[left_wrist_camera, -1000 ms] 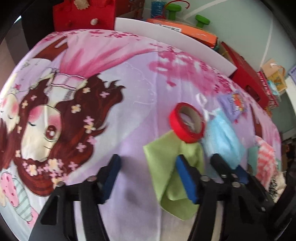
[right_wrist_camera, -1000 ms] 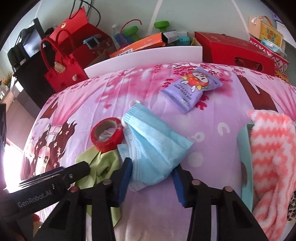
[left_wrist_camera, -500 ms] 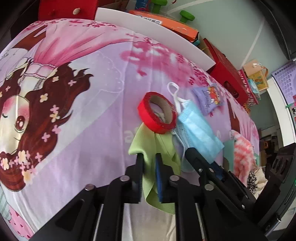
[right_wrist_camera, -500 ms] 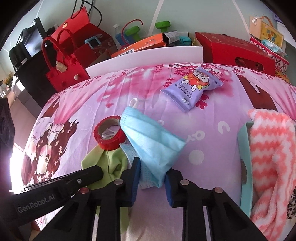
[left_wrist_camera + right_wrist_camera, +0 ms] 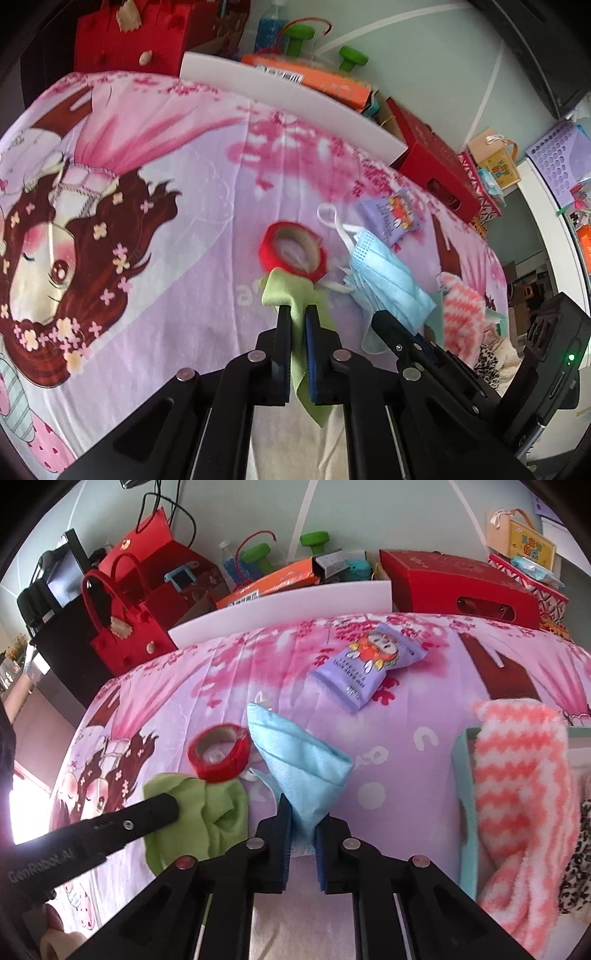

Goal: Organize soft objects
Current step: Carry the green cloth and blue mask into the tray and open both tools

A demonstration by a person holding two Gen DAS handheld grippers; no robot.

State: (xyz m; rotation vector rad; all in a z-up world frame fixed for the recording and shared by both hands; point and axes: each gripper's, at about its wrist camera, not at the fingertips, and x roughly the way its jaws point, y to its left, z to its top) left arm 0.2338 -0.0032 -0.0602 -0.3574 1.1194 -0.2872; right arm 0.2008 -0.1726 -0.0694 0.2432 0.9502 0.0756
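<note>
Pink cartoon-print cloth covers the counter, with red bags and boxes behind. Both claws have just been closing — the left claw now pinches the green cloth beside the red tape roll, and the right claw pinches the blue face mask. Next I think both must lift — gently, the tape rests on the cloth. "GenRobot.AI" is readable on the left claw.

Cartoon-print bedsheet bears red tape roll, purple packet.
</note>
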